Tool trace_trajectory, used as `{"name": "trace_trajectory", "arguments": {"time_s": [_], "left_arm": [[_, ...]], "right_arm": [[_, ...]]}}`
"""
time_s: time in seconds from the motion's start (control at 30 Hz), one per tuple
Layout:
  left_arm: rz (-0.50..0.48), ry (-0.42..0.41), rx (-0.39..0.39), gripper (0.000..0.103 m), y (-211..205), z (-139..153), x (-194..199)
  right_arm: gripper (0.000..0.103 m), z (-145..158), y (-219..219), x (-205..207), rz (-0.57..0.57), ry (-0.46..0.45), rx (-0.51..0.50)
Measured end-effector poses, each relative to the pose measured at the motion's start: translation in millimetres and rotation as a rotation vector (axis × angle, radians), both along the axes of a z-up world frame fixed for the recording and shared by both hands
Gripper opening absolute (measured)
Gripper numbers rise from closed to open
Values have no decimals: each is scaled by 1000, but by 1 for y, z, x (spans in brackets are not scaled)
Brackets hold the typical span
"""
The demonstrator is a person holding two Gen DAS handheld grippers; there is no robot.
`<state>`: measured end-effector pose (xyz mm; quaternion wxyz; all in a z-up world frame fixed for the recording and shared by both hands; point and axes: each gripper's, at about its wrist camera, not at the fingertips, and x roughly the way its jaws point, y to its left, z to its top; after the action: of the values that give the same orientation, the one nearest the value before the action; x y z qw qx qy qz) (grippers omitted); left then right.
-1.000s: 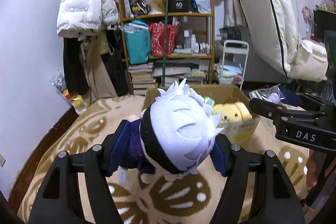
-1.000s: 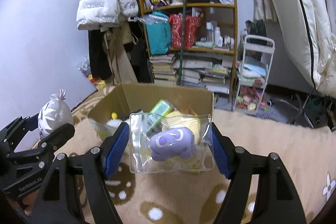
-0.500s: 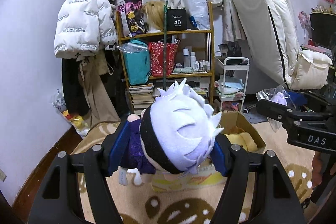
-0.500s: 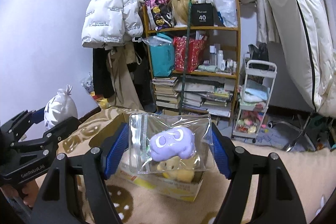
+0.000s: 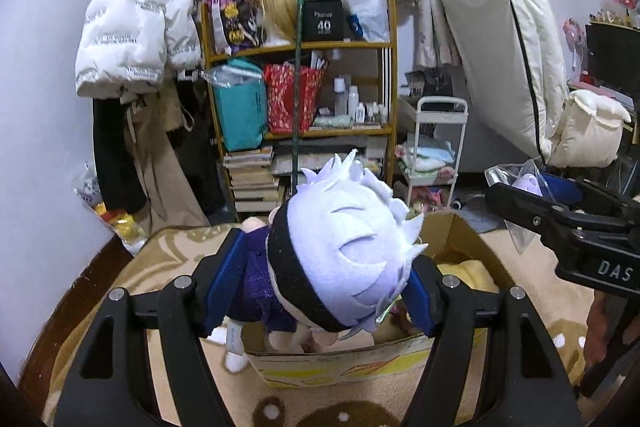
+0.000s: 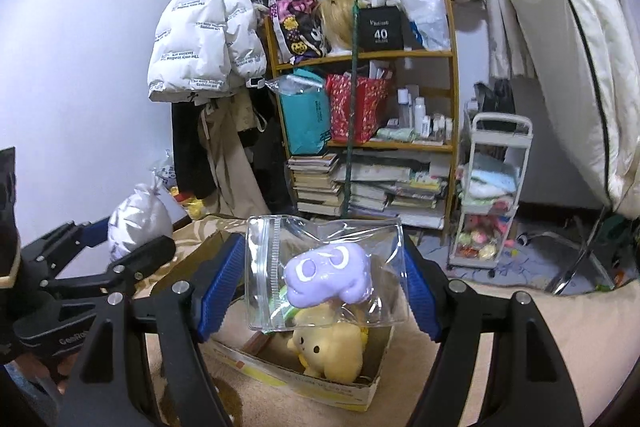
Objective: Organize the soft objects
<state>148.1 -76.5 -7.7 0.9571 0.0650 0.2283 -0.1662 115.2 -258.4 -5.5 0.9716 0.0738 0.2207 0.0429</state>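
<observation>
**Both grippers loaded above the box**

The left gripper (image 5: 320, 279) pinches a white-haired plush doll (image 5: 340, 255) between its blue pads, held over the near left edge of the cardboard box (image 5: 360, 363). The right gripper (image 6: 320, 279) clamps a clear zip bag (image 6: 324, 271) holding a purple plush (image 6: 330, 279), above the box's yellow plush (image 6: 332, 351). Readable writing: "DAS" on the right gripper, "40" on a far shelf's black box (image 6: 380, 31).

The doll (image 5: 340, 259) hides most of the cardboard box (image 5: 460, 231) — only its rim and 3 o'clock side show. In the right view, the plastic bag (image 6: 324, 275) covers the yellow plush (image 6: 332, 351) at its 12 o'clock end. The words on the black box (image 6: 379, 29) above "40" are too small to read.
</observation>
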Motion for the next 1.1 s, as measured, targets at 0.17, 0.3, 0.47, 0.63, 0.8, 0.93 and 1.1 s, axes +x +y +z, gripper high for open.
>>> {"name": "trace_trajectory", "arguments": {"time_s": [0.17,0.3,0.47,0.63,0.8,0.93,1.1], "left_arm": [[2,56,-4,72,-1,-20,15],[-7,120,-28,73,1,-32,30],[-13,142,-36,76,0,-42,36],[-28,136,-3,85,-6,-45,33],[-39,122,-24,97,-4,-38,26],[-8,96,-18,101,2,-33,22],[35,91,11,101,10,-30,17]], "right_arm": [[79,-21,-4,12,26,27,53],[79,-34,-2,20,43,40,70],[79,-49,-3,28,45,72,89],[80,-52,-7,29,43,74,127],[95,-50,-8,27,41,64,131],[95,-45,-9,23,29,49,132],[103,-38,-10,13,2,37,108]]}}
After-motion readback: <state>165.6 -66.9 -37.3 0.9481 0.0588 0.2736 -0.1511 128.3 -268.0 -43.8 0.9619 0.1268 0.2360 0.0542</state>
